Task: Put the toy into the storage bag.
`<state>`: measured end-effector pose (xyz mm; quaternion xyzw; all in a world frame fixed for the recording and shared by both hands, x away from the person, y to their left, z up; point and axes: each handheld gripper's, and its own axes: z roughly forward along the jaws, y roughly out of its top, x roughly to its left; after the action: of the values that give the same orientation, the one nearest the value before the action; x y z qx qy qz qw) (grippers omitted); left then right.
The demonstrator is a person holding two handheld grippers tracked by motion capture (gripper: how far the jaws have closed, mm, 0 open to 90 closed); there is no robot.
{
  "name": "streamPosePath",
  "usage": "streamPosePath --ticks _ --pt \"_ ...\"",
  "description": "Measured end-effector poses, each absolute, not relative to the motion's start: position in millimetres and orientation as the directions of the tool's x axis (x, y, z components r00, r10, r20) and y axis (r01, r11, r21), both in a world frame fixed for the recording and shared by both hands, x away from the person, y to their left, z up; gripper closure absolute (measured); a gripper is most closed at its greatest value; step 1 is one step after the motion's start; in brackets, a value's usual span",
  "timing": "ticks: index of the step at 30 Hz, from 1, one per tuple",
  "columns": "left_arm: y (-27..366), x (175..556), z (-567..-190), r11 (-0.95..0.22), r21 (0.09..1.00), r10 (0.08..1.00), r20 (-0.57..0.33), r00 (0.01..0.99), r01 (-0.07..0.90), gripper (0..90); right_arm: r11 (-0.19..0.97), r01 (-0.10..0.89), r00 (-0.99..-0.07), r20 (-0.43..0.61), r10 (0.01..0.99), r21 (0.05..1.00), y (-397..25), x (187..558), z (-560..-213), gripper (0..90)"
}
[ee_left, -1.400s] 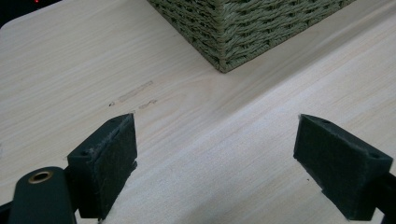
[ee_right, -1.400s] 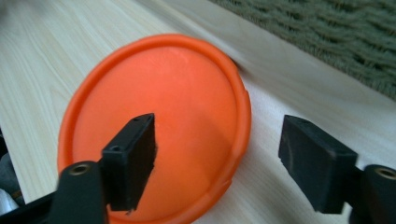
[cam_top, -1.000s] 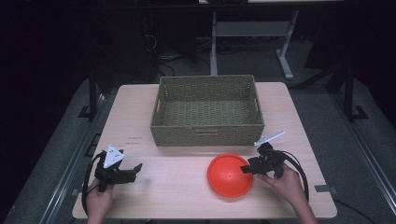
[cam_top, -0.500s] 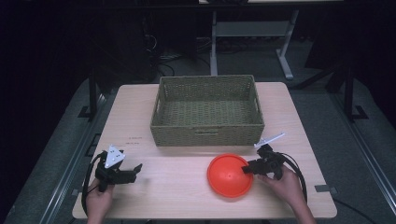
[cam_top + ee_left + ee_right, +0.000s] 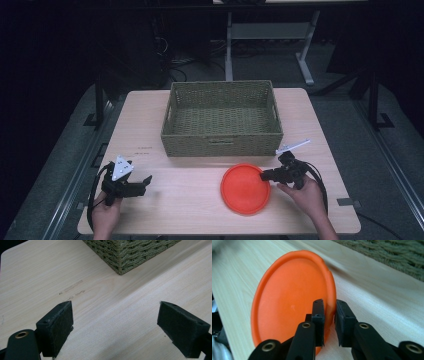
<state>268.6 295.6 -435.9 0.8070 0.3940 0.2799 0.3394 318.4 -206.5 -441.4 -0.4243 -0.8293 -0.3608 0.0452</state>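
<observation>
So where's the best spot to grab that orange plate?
By its rim. The orange plate lies flat on the table, so only its thin raised edge fits between two jaws. Coming from its right side looks best: the right gripper is already there, one jaw inside the rim and one outside, shut on the edge.

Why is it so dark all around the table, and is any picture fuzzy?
High view: light falls on the table, while the room around it stays dark, and the image is a bit soft. Left gripper view: evenly lit, wood grain sharp, the close tool pads slightly soft. Right gripper view: the orange plate is bright, but the basket and the top-left corner look blurred.
</observation>
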Motion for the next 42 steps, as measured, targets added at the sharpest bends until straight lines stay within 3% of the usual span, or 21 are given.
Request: streamPosePath --ticks 42 --pt "295.1 268.3 -435.5 -0.467 0.766 0.824 0.194 0.533 0.443 12.8 0.414 0.627 -0.737 0.329 0.591 0.66 -194.9 323.4 -334.8 82.4"
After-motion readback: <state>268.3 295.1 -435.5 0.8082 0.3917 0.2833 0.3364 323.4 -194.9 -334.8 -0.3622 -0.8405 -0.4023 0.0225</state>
